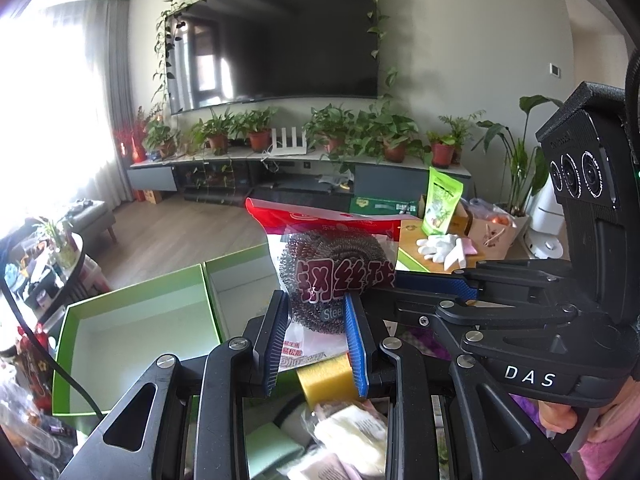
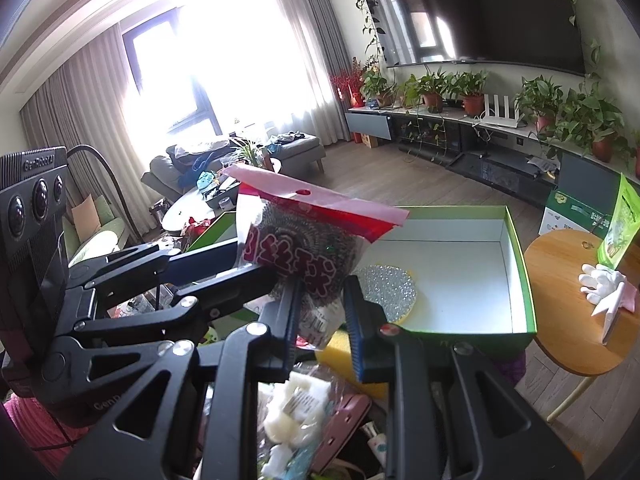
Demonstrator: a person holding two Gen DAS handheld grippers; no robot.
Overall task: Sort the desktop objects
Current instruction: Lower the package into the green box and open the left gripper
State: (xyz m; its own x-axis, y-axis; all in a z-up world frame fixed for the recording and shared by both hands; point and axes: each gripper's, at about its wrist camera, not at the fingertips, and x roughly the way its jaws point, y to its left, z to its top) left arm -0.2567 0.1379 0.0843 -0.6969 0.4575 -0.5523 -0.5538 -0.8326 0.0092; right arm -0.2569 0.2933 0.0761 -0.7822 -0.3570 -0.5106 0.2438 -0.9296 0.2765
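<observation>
The fingers of the left gripper (image 1: 316, 334) are clamped on a bagged steel wool ball (image 1: 334, 276), one blue pad pressed on each side of the clear bag below its red header. The right gripper (image 2: 322, 316) comes in from the other side, and its fingers are closed on the same bag (image 2: 298, 252), so the bag hangs in the air between the two tools, above the clutter and in front of the boxes.

In the left wrist view two green boxes with white insides stand side by side. The nearer green box (image 1: 132, 320) shows only bare white floor in the part that can be seen. The second green box (image 1: 236, 280) is partly hidden by the bag, so its contents cannot be told there. In the right wrist view an open green box (image 2: 516, 264) holds a round glittery silver scouring pad (image 2: 388, 292) with a yellow edge, lying near the front left corner; the rest of its floor is bare.

Below the fingers lies a yellow sponge (image 1: 326, 380), and nearer the camera a pale wrapped packet (image 1: 352, 436). A small round wooden side table (image 2: 560, 292) carries white gloves (image 2: 600, 284) and a green pouch (image 2: 618, 228).
</observation>
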